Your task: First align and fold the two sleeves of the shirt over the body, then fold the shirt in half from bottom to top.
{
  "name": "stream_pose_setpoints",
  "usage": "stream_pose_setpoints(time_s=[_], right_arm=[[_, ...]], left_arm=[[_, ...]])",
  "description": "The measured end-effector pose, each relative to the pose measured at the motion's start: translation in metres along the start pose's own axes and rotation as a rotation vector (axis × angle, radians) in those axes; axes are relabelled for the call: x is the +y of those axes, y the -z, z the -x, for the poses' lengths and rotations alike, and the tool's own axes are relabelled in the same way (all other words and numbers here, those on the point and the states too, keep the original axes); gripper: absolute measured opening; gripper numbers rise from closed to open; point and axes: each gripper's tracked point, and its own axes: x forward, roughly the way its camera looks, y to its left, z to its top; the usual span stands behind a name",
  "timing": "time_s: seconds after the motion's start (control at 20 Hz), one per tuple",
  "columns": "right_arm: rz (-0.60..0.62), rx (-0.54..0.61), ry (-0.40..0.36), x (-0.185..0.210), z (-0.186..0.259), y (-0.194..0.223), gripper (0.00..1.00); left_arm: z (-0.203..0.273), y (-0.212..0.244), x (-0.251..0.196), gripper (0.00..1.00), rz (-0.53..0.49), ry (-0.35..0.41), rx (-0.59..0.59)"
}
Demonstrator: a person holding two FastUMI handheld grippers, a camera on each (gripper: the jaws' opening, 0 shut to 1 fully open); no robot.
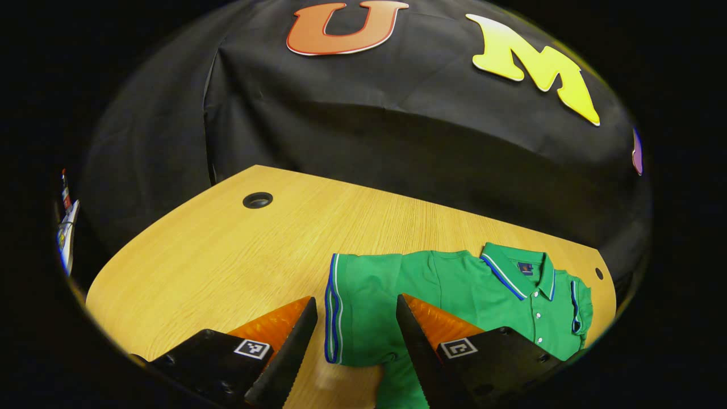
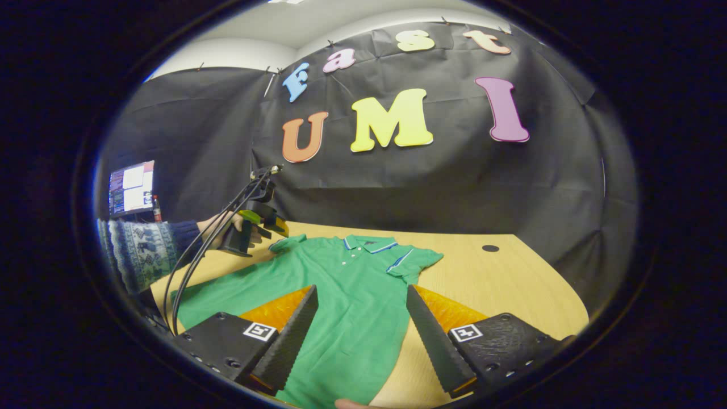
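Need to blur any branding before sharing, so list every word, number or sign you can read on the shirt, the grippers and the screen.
No text can be read.
Neck label of the shirt: a dark patch, too small to read.
Square markers on the left gripper and the right gripper: black-and-white patterns, no letters.
Screen: too blurred to read.

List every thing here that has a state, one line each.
shirt: spread flat on the table, unfolded
near sleeve: out to the side, not folded
collar: folded down, buttoned
left hand-held gripper: open, above the sleeve
right hand-held gripper: open, over the shirt body
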Motion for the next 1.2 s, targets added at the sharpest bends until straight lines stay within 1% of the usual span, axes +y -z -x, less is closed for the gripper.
stream_pose_setpoints(time_s=[0.15,0.2,0.25,0.3,0.35,0.4,0.45,0.5,0.55,0.65,0.7,0.75,0.8,0.85,0.95,1.05,1.15,1.2], right_arm=[[-0.033,0.002,-0.007,-0.005,-0.004,0.004,0.95],[-0.046,0.004,-0.016,-0.005,-0.004,0.007,0.96],[-0.055,0.005,-0.017,-0.007,-0.006,0.007,0.95],[-0.065,0.009,-0.014,-0.010,-0.008,0.010,0.95],[-0.074,0.012,-0.017,-0.011,-0.010,0.012,0.95],[-0.082,0.018,-0.016,-0.012,-0.010,0.015,0.95],[-0.088,0.022,-0.017,-0.014,-0.011,0.015,0.96],[-0.092,0.023,-0.019,-0.014,-0.010,0.015,0.96],[-0.094,0.022,-0.020,-0.015,-0.009,0.014,0.93],[-0.095,0.018,-0.020,-0.016,-0.009,0.013,0.93],[-0.096,0.017,-0.020,-0.017,-0.009,0.014,0.96],[-0.098,0.016,-0.021,-0.017,-0.009,0.013,0.96],[-0.099,0.017,-0.021,-0.017,-0.010,0.012,0.93],[-0.098,0.017,-0.018,-0.017,-0.009,0.012,0.96],[-0.088,0.020,-0.011,-0.018,-0.006,0.013,0.96],[-0.078,0.015,-0.005,-0.017,-0.003,0.010,0.96],[-0.069,0.011,-0.001,-0.015,0.001,0.007,0.96],[-0.062,0.010,0.001,-0.014,0.003,0.006,0.92]], left_arm=[[-0.016,0.012,0.013,0.86,-0.044,-0.042,0.033],[-0.014,0.017,0.015,1.00,-0.041,-0.055,0.047],[-0.017,0.013,0.020,0.69,-0.037,-0.076,0.026],[-0.021,0.011,0.024,0.54,-0.024,-0.102,0.016],[-0.020,0.011,0.021,0.65,-0.013,-0.101,0.019],[-0.020,0.011,0.017,0.24,-0.016,-0.093,0.018],[-0.019,0.009,0.011,0.18,-0.020,-0.082,0.017],[-0.018,0.004,0.009,0.12,-0.040,-0.091,0.008],[-0.015,-0.003,0.006,0.11,-0.068,-0.104,-0.010],[-0.010,-0.018,-0.007,0.11,-0.121,-0.109,-0.041],[-0.008,-0.022,-0.015,0.11,-0.144,-0.112,-0.043],[-0.007,-0.022,-0.024,0.11,-0.169,-0.115,-0.035],[-0.006,-0.021,-0.033,0.11,-0.193,-0.115,-0.030],[-0.005,-0.021,-0.045,0.11,-0.202,-0.098,-0.031],[-0.003,-0.019,-0.075,0.11,-0.180,-0.040,-0.026],[0.006,-0.016,-0.102,0.15,-0.163,0.024,-0.022],[0.013,-0.013,-0.121,0.26,-0.144,0.065,-0.013],[0.020,-0.015,-0.122,0.62,-0.144,0.051,-0.020]])
